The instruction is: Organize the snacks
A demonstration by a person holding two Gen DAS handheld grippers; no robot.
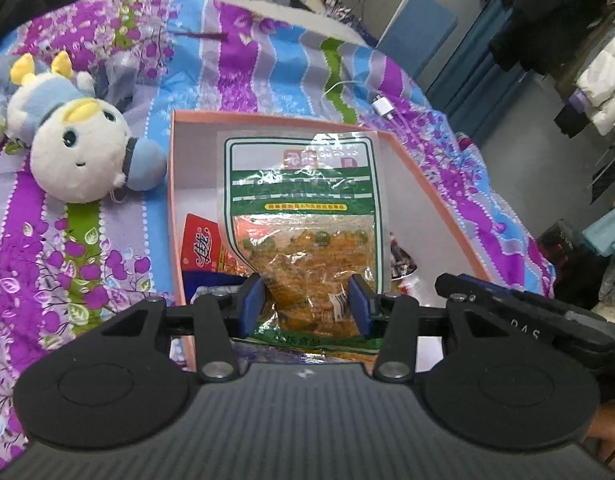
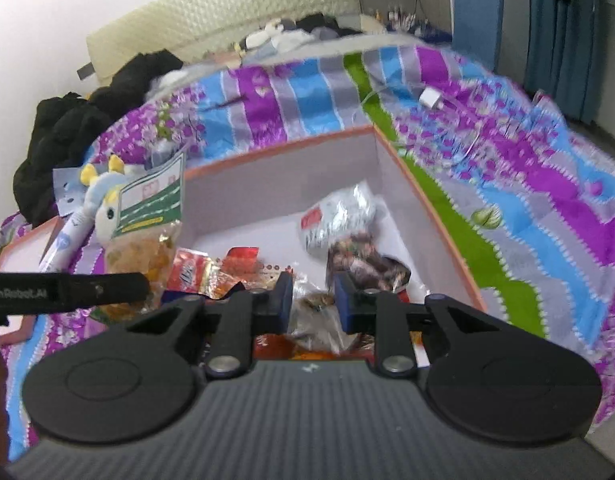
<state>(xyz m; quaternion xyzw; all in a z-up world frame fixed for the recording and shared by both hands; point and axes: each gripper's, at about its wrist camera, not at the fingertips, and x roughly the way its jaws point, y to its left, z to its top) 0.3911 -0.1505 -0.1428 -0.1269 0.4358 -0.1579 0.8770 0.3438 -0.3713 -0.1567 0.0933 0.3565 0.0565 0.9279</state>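
Observation:
My left gripper [image 1: 307, 300] is shut on a green-and-clear snack bag [image 1: 303, 208] of orange pieces and holds it upright over the pink box [image 1: 172, 184]. The right wrist view shows that bag [image 2: 147, 208] at the box's left wall [image 2: 287, 184]. A small crinkly clear packet [image 2: 315, 322] with brown contents sits between the blue pads of my right gripper [image 2: 313, 300], which is shut on it above the box's near end. Inside the box lie red packs [image 2: 187, 270], a silver-white pack [image 2: 339, 220] and a dark brown pack [image 2: 367, 262].
The box rests on a striped purple-and-blue bedspread [image 1: 67, 248]. A white-and-blue plush toy [image 1: 79, 152] lies left of it. A white charger with cable [image 1: 383, 106] lies behind it. Black clothes [image 2: 67, 132] pile at the bed's far left. A pink lid [image 2: 23, 252] lies at the left.

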